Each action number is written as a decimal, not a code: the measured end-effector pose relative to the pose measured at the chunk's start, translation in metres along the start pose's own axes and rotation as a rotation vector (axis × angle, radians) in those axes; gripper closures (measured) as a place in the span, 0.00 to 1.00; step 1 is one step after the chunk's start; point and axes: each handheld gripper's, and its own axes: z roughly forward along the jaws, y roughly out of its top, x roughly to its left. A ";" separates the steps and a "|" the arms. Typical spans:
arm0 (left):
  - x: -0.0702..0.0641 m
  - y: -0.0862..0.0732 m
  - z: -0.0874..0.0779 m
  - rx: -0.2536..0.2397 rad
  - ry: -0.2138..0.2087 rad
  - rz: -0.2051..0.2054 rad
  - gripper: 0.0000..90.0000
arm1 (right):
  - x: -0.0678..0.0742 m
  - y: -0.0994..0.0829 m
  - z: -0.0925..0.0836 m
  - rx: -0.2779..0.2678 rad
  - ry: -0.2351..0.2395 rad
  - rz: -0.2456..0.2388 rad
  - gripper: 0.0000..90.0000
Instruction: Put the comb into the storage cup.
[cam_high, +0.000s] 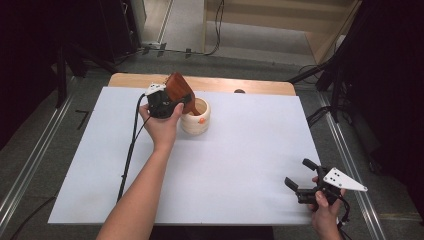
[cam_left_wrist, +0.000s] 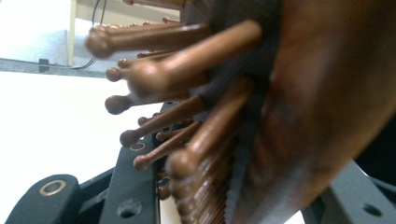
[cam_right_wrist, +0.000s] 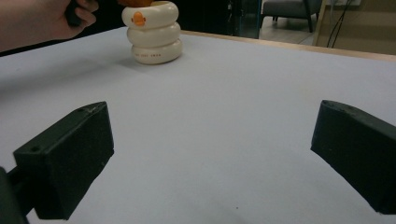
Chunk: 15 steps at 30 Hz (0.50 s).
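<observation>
Left gripper (cam_high: 172, 102): jaws part open, clamped on wooden hairbrush (cam_high: 179, 87), bristle pins (cam_left_wrist: 187, 116) crowding close against the lens. Directly beside the jaws, to their right: cream ringed holder (cam_high: 196, 117), brush handle dipping into its mouth. Far off, near table (cam_high: 240, 150) edge: right gripper (cam_high: 300, 180), jaws wide apart, holding nothing.

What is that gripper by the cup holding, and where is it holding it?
The left gripper holds a wooden hairbrush by its bristled head, over the cream cup.
</observation>
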 end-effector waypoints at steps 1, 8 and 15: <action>0.001 0.000 0.000 -0.001 0.000 -0.010 0.60 | 0.000 0.000 0.000 0.001 -0.001 0.001 0.00; 0.003 0.000 -0.001 0.001 0.041 0.003 0.53 | 0.000 0.000 0.000 0.000 -0.002 -0.002 0.00; 0.007 0.000 -0.003 -0.008 0.047 0.006 0.40 | 0.000 0.000 0.000 0.000 -0.004 0.001 0.00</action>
